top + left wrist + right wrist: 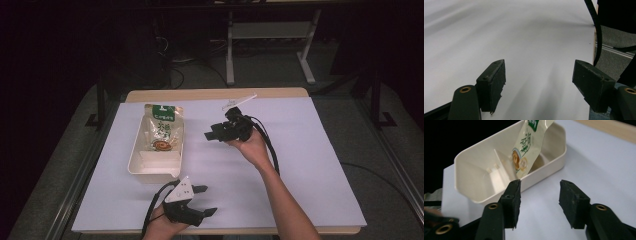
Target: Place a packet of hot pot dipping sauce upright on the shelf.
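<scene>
white table (310, 165): pouch (163, 129) in tray (135, 162), beside right hand-held gripper (211, 134), half open, empty.

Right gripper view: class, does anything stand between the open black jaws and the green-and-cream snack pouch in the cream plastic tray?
Yes: the cream plastic tray's near wall lies between the right gripper and the green-and-cream snack pouch, which leans inside and rises above the rim. Otherwise only bare white table cover lies ahead.
</scene>
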`<state>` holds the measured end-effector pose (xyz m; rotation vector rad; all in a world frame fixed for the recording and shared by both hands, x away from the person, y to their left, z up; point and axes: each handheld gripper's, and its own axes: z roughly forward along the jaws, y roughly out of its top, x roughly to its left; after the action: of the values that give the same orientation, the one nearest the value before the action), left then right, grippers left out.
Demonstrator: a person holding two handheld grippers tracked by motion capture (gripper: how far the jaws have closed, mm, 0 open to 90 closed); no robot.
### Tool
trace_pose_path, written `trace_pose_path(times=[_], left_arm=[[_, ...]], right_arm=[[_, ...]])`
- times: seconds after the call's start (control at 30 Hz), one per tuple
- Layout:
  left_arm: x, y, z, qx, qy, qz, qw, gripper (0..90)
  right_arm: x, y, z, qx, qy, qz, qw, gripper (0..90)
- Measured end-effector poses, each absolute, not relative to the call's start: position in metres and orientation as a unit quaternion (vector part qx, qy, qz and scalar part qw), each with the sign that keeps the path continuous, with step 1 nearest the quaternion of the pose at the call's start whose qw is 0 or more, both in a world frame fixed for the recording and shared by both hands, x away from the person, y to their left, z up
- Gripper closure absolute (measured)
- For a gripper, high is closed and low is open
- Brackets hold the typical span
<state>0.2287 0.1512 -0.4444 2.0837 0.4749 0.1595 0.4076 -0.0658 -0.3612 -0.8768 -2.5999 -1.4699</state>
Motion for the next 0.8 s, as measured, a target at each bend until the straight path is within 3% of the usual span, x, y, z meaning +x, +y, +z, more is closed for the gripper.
trace_pose_path(times=[0.8], left_arm=[[0.230, 0.151, -0.445, 0.854, 0.197, 0.064, 0.478, 25.8]], right_arm=[[0.369, -0.126, -0.365, -0.302, -0.826, -0.476, 0.014, 34.8]])
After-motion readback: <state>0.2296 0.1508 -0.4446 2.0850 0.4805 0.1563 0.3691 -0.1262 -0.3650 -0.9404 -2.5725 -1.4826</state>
